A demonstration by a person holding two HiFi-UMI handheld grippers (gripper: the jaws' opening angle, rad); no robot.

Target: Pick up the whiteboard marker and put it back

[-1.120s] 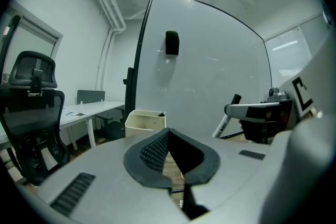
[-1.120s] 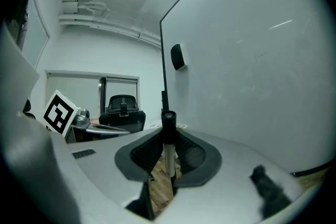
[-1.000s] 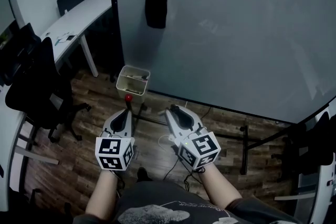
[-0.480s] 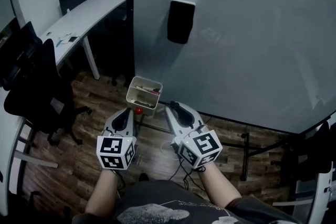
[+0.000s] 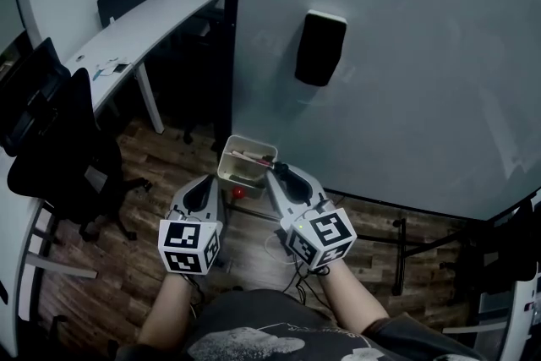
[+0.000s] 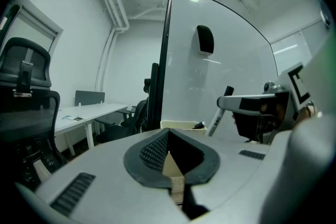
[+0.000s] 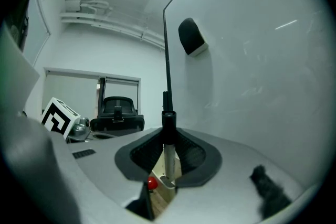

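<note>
Black-capped and white-bodied, the whiteboard marker (image 7: 168,136) stands upright between the jaws of the right gripper (image 5: 284,178), which are clamped on its barrel. The left gripper (image 5: 201,192) is just beside it with its 2 jaws closed together on nothing. I judge the marker is on its way to the cream tray (image 5: 225,158) at the foot of the whiteboard (image 5: 423,55), right ahead of both grippers. My main worry is the grip: a round barrel pinched at 1 place can pivot or slip if its lower end catches the tray rim. The tray already holds other pens, so a steep drop could bounce the marker out onto the wood floor. The left gripper sits close enough to nudge the tray if I drift, and a red knob (image 5: 239,193) sits just under it. The black eraser (image 5: 320,47) hangs well above, out of the way. An office chair (image 5: 51,139) and a desk (image 5: 144,21) stand well apart to the left.
</note>
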